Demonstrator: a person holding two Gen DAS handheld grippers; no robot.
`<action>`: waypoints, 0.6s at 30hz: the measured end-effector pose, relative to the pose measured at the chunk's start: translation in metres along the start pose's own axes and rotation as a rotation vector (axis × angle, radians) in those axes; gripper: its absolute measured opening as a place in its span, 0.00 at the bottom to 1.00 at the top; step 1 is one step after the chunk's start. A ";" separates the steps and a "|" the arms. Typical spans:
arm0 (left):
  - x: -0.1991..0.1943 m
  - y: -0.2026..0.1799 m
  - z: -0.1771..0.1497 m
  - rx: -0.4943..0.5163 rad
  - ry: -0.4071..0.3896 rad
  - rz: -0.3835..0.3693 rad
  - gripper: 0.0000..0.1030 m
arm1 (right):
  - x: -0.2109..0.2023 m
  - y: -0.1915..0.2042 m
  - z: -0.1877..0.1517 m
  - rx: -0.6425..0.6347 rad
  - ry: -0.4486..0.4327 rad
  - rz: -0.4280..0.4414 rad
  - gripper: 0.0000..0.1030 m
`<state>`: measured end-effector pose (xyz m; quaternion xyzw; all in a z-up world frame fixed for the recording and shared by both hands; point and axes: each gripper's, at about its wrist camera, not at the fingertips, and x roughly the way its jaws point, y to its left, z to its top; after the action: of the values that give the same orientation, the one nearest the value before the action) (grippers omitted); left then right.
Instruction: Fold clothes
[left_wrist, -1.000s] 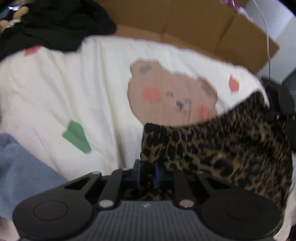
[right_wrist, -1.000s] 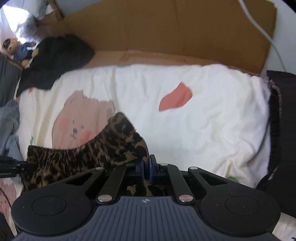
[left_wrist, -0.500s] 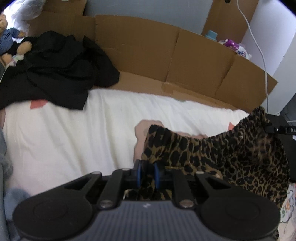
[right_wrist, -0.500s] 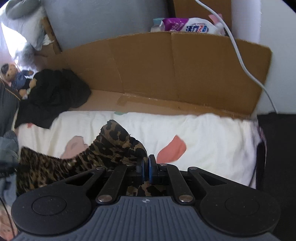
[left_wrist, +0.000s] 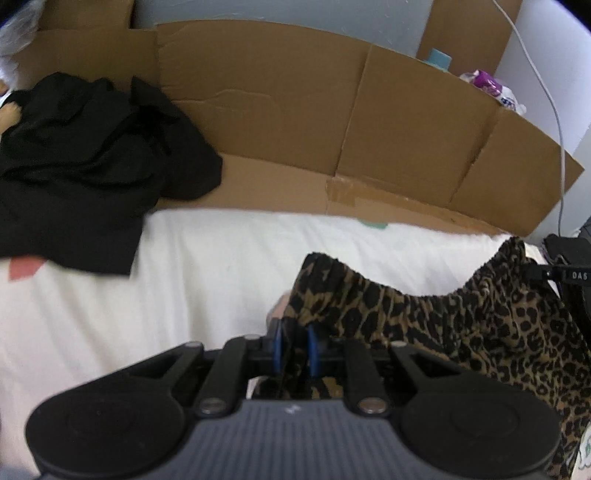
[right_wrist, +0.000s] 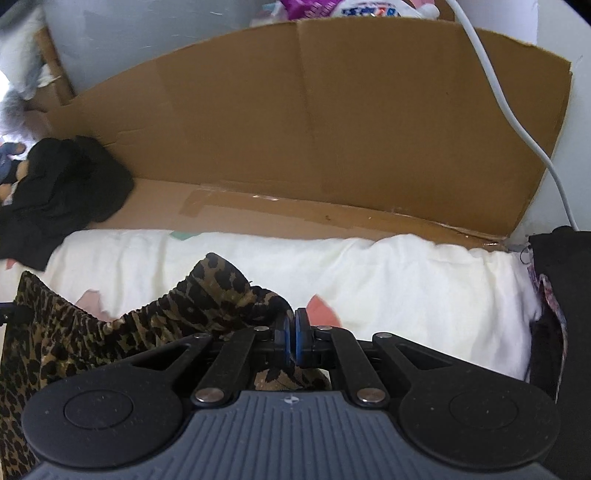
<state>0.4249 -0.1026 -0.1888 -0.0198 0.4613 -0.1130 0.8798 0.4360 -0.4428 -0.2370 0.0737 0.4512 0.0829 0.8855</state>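
I am holding the leopard-print garment off the white bedsheet with both tools. My left gripper is pinching one end of the gathered elastic edge; its blue pads are sitting a little apart with bunched fabric wedged between them. From those jaws the edge is running off to the right, dipping in the middle and climbing again toward my right gripper, which is showing at the far right of the left view as a dark body with part of a label. Below that edge, the cloth is hanging in loose folds to the right of and under the left jaws.

In the right wrist view my right gripper is pressing its blue pads nearly together on a fold of the same garment, with a scrap of print showing just beneath the jaws. The cloth is spreading away to the left of these jaws, one corner poking up just ahead and left of them.

Ahead of both sets of jaws, past the sheet, a cardboard wall is standing. Far ahead and left of them a pile of black clothing is lying partly on the sheet. A white cable is hanging down ahead and right of the right jaws.
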 end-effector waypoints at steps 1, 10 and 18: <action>0.005 0.002 0.005 -0.004 -0.003 0.001 0.14 | 0.003 -0.002 0.004 0.000 -0.005 0.000 0.00; 0.049 0.007 0.039 0.003 -0.011 0.010 0.14 | 0.034 -0.013 0.031 0.011 -0.040 -0.016 0.00; 0.088 0.006 0.029 0.030 0.060 0.063 0.24 | 0.073 -0.022 0.023 0.039 0.042 -0.032 0.09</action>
<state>0.4977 -0.1180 -0.2437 0.0112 0.4863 -0.0928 0.8688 0.4991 -0.4501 -0.2858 0.0819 0.4723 0.0612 0.8755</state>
